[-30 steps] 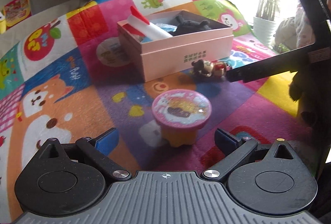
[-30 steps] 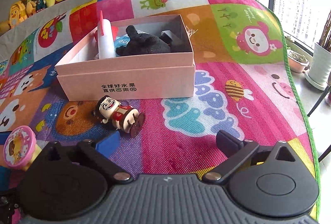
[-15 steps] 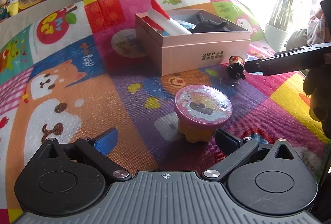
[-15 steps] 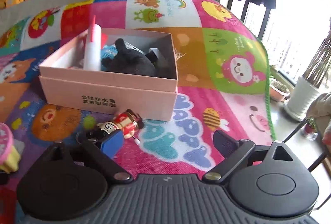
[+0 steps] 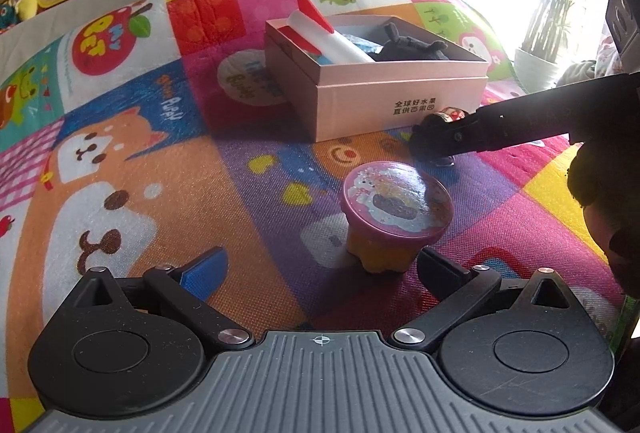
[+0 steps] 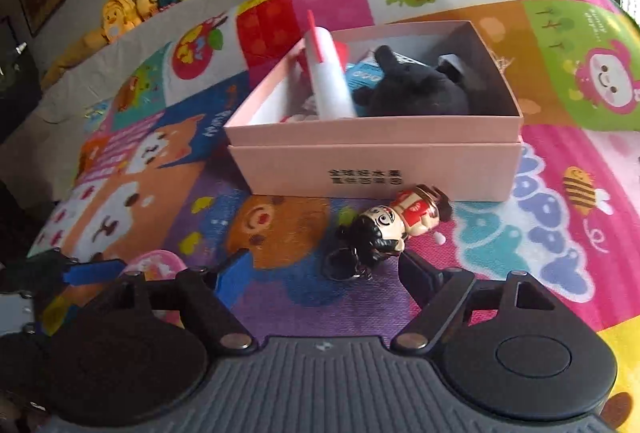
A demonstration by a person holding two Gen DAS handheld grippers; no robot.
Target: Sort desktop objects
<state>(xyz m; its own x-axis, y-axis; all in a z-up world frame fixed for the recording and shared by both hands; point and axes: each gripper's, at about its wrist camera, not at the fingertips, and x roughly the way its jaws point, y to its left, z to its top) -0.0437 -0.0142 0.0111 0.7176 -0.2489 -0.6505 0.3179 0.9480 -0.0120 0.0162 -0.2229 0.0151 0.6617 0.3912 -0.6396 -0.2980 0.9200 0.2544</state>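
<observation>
Black-haired figurine (image 6: 394,223) just ahead, between open jaws

**Surfaces and Finishes**

The play mat (image 5: 160,169) has a finely textured, woven-looking matt face with quilted stitching on some squares. The pink box (image 6: 372,169) ahead of the right tool (image 6: 324,265) looks like smooth matt cardboard. The figurine (image 6: 394,223) between that tool's fingers is glossy hard plastic. The cup (image 5: 394,217) by the left tool (image 5: 320,265) has a shiny film lid. Both tools are matt black plastic with ribbed grey housings and bright metal pivots. The dark toy (image 6: 416,93) in the box looks plush.
</observation>
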